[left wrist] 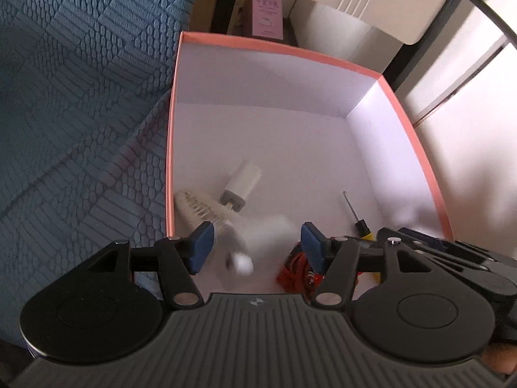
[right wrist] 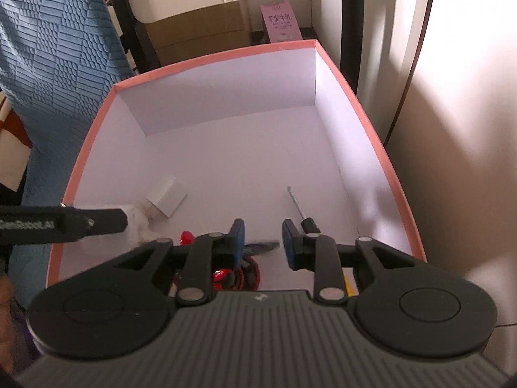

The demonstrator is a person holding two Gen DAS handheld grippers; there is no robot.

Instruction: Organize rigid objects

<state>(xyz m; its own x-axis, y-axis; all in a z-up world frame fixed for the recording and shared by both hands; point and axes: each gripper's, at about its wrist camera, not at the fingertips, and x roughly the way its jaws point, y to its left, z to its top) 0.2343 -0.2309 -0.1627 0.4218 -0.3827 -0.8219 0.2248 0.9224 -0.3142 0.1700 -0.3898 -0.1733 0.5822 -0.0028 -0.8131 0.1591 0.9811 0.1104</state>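
Observation:
A pink-rimmed box (left wrist: 278,50) with a white inside holds a white charger plug (left wrist: 240,184), a white brush (left wrist: 200,208), a small screwdriver (left wrist: 353,211) and a red object (left wrist: 292,273). My left gripper (left wrist: 257,247) is open over the box's near end, with a blurred white piece (left wrist: 242,262) between and below its pads. My right gripper (right wrist: 263,242) is open over the same box (right wrist: 210,58), above a red and black object (right wrist: 236,274) and a dark blurred item (right wrist: 261,247). The screwdriver (right wrist: 299,207) lies just beyond its right pad.
A blue textured cushion (left wrist: 74,97) lies left of the box. A pink carton (right wrist: 281,22) and cardboard boxes stand behind it under a white chair. The left gripper's arm (right wrist: 64,223) reaches in from the left in the right wrist view.

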